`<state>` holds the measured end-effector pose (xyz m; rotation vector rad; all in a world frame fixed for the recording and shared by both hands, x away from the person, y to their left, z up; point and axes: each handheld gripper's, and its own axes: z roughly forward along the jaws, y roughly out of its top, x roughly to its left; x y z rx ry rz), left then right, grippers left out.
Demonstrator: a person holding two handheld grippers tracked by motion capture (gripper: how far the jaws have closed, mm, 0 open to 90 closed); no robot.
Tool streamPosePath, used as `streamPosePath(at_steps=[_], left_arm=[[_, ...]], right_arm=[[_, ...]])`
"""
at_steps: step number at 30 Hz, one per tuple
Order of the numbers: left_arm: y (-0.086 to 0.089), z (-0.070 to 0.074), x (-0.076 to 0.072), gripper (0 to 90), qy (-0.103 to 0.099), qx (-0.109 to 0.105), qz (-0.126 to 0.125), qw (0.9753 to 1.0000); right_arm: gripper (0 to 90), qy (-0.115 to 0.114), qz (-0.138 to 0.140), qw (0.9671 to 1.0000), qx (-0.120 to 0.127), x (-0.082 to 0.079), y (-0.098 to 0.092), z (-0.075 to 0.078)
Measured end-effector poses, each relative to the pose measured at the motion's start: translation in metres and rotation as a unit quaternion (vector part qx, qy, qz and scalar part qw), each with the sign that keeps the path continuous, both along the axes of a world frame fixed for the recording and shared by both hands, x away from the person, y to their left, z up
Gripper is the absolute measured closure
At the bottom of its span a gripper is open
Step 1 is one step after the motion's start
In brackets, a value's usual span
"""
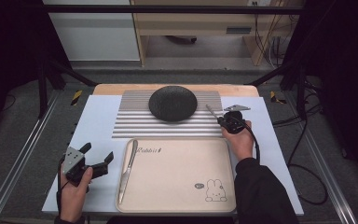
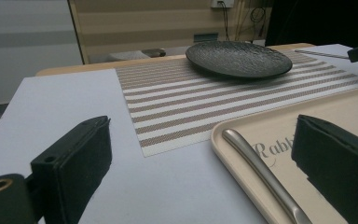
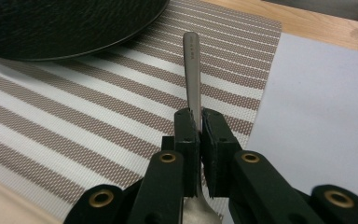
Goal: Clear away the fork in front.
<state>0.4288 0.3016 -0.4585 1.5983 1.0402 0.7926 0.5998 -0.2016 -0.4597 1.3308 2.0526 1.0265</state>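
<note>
Right gripper view has your right gripper (image 3: 199, 133) clamped on a piece of cutlery (image 3: 192, 70), its handle reaching toward the black plate (image 3: 65, 23) at upper left, over the striped mat (image 3: 98, 107). Lower it flat beside the plate, parallel to the rim, before releasing. Your left gripper (image 2: 205, 163) waits with jaws wide by the knife (image 2: 261, 172) on the tray (image 2: 354, 100).

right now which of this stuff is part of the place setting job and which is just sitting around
In the job:
right gripper, shut on a metal utensil
black plate
striped placemat
knife on the beige tray
left gripper, open beside the tray

Lying about:
wooden shelving behind the table
cables on the floor
</note>
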Motion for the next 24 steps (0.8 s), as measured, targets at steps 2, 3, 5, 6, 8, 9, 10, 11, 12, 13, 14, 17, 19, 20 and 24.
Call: streamPosePath(at_steps=[2,3,5,6,8,9,10,11,12,13,14,17,19,20,24], left_arm=[[-0.002,0.000,-0.001,5.0,-0.002,0.005,0.000,1.0000],[-0.003,0.001,-0.001,5.0,-0.004,0.010,0.002,0.9999],[-0.010,0.002,-0.003,5.7,-0.010,0.031,-0.009,0.9994],[-0.013,0.003,-0.003,5.5,-0.010,0.029,-0.016,0.9994],[-0.021,0.006,-0.003,5.7,-0.017,0.051,-0.016,0.9984],[-0.026,0.008,-0.003,5.6,-0.022,0.061,-0.018,0.9977],[-0.031,0.010,-0.003,5.1,-0.027,0.066,-0.024,0.9971],[-0.035,0.013,-0.003,4.9,-0.032,0.073,-0.031,0.9964],[-0.040,0.015,-0.002,4.9,-0.034,0.081,-0.040,0.9953],[-0.046,0.018,-0.001,5.0,-0.038,0.093,-0.049,0.9937],[-0.051,0.021,0.001,5.1,-0.041,0.109,-0.059,0.9914],[-0.068,0.028,0.006,5.9,-0.045,0.152,-0.089,0.9833],[-0.077,0.033,0.011,6.2,-0.053,0.172,-0.103,0.9783],[-0.081,0.035,0.013,6.5,-0.055,0.181,-0.110,0.9759],[-0.101,0.043,0.023,8.0,-0.068,0.219,-0.137,0.9637]], right_arm=[[85.6,0.003,0.010,0.9999,0.003,-0.005,0.001,0.003],[85.6,0.005,0.014,0.9999,0.002,-0.008,0.002,0.004],[85.6,0.004,0.024,0.9997,0.004,-0.014,0.003,0.009],[85.6,0.002,0.030,0.9996,0.002,-0.017,0.004,0.011],[85.6,0.001,0.038,0.9993,0.001,-0.023,0.005,0.016],[85.6,-0.001,0.043,0.9991,0.003,-0.027,0.006,0.018],[85.6,0.000,0.049,0.9988,0.001,-0.031,0.006,0.020],[85.6,0.001,0.054,0.9985,-0.001,-0.035,0.007,0.022],[85.6,0.000,0.060,0.9982,-0.004,-0.039,0.007,0.023],[85.6,0.001,0.066,0.9978,-0.006,-0.042,0.008,0.025],[85.6,0.001,0.070,0.9975,-0.007,-0.046,0.009,0.025],[85.6,0.003,0.086,0.9962,-0.012,-0.057,0.010,0.028],[85.6,0.006,0.092,0.9957,-0.013,-0.062,0.012,0.029],[85.6,0.007,0.097,0.9951,-0.015,-0.065,0.013,0.030],[85.6,0.012,0.109,0.9938,-0.020,-0.072,0.016,0.030]])
